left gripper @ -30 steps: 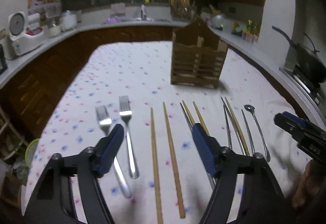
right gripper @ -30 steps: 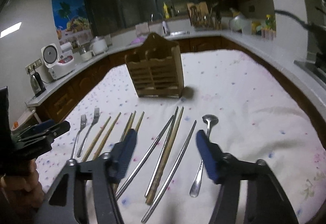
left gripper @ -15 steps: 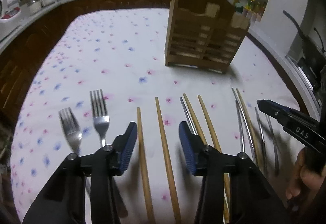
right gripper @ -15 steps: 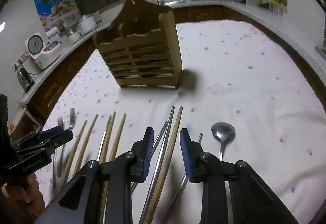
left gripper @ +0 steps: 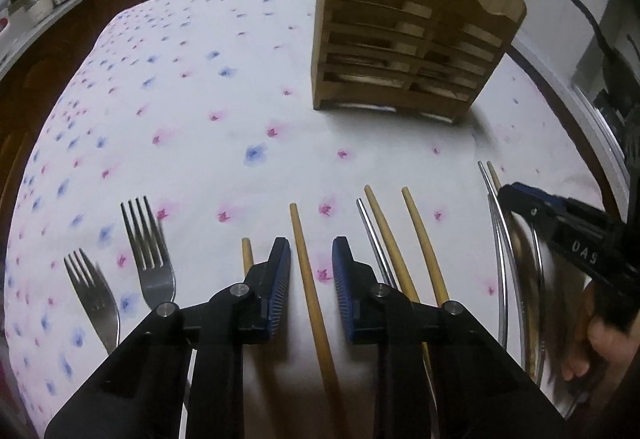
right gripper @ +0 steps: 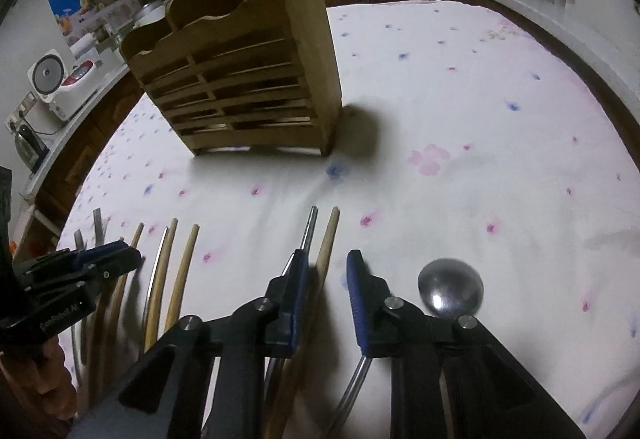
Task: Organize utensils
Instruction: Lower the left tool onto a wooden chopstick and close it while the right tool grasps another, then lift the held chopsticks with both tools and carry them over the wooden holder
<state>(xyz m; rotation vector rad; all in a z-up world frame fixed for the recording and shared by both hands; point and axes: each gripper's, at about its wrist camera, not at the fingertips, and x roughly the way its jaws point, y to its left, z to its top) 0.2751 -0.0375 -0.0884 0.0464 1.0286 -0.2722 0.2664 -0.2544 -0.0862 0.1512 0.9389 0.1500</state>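
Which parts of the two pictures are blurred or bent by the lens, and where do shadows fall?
Left wrist view: the right gripper and the metal chopsticks beside it are smeared; the round table edge looks curved.
Right wrist view: the slatted wooden utensil holder casts a soft shadow to its right; the steel spoon bowl shows glare.

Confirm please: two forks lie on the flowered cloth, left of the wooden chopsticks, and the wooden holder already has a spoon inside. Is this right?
Not quite. The spoon lies on the cloth, as the right wrist view shows, not in the wooden holder. The two forks do lie left of the wooden chopsticks.
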